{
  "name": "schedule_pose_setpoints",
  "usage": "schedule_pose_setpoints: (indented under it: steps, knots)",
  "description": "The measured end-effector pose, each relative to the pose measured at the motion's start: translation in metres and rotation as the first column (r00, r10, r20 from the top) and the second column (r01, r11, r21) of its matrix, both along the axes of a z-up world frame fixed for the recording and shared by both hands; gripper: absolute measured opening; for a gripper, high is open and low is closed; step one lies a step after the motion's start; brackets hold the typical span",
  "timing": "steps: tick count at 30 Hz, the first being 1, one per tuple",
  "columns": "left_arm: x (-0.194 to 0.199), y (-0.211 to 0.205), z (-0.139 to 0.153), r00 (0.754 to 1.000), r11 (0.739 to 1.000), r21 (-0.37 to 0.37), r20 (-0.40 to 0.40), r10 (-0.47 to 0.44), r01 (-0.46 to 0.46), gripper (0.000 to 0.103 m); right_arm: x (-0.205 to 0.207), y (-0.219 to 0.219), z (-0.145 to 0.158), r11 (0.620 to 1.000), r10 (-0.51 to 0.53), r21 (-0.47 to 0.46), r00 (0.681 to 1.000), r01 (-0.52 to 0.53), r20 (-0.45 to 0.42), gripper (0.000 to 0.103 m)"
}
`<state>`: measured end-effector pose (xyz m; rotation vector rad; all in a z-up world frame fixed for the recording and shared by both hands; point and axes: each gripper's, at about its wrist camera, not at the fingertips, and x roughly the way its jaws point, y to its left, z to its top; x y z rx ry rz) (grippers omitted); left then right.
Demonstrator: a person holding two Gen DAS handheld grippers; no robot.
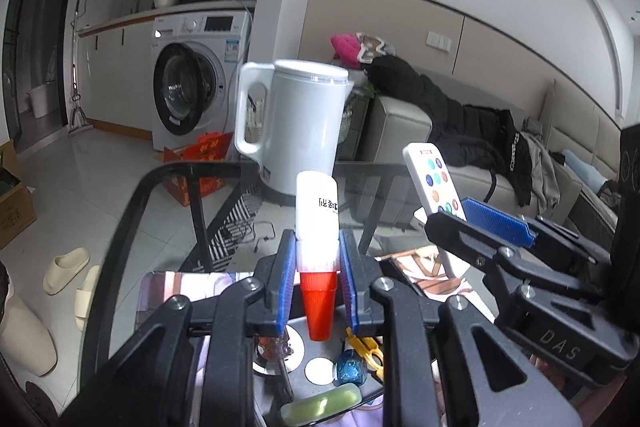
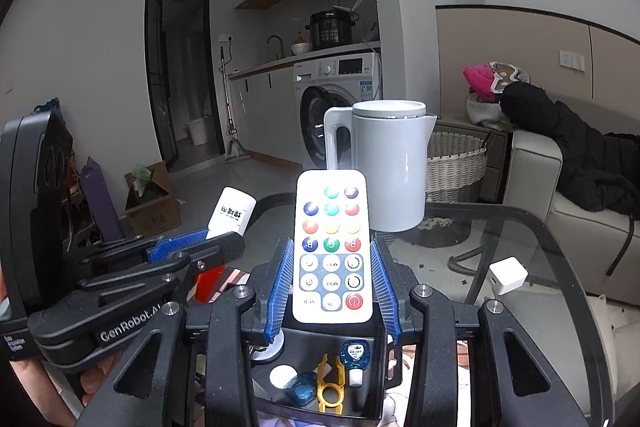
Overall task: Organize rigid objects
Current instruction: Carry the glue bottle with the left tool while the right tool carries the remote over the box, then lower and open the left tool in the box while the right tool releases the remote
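My left gripper (image 1: 316, 251) is shut on a white bottle with a red cap (image 1: 316, 223), cap end toward the camera and white end pointing away. In the right wrist view that bottle (image 2: 234, 213) sticks out of the left gripper (image 2: 218, 243) at the left. My right gripper (image 2: 331, 247) is shut on a white remote with coloured buttons (image 2: 332, 227), held flat between the blue pads. The left wrist view shows the remote (image 1: 434, 183) and the right gripper (image 1: 456, 217) close on the right. Both grippers hover over a black organiser tray (image 2: 332, 337) holding small items.
A white kettle (image 2: 392, 163) stands ahead on the glass table (image 2: 528, 227), with a small white cube charger (image 2: 507, 275) to the right. In the tray lie a yellow clip (image 2: 330, 383), blue trinkets and a white disc. A sofa is at the right and a washing machine behind.
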<state>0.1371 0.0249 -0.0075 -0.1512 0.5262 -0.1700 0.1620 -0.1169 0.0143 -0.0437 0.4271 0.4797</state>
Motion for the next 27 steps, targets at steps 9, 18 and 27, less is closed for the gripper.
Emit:
schedule_pose_setpoints:
  steps: [9,18,27]
  knots:
    - [0.019,-0.004,-0.027,0.99,0.999,0.043,-0.138,0.003,0.003,0.019,0.023,0.005,-0.022,1.0,0.021,0.002,0.995,-0.02,-0.093,0.039]
    - [0.024,-0.009,-0.049,0.959,0.997,0.066,-0.282,-0.011,0.031,0.019,0.041,0.017,-0.053,0.997,0.039,-0.051,0.969,-0.053,-0.242,0.039]
    - [0.028,-0.014,-0.063,0.926,0.997,0.058,-0.378,-0.029,0.055,0.019,0.055,0.012,-0.078,0.995,0.012,-0.087,0.925,-0.048,-0.381,0.039]
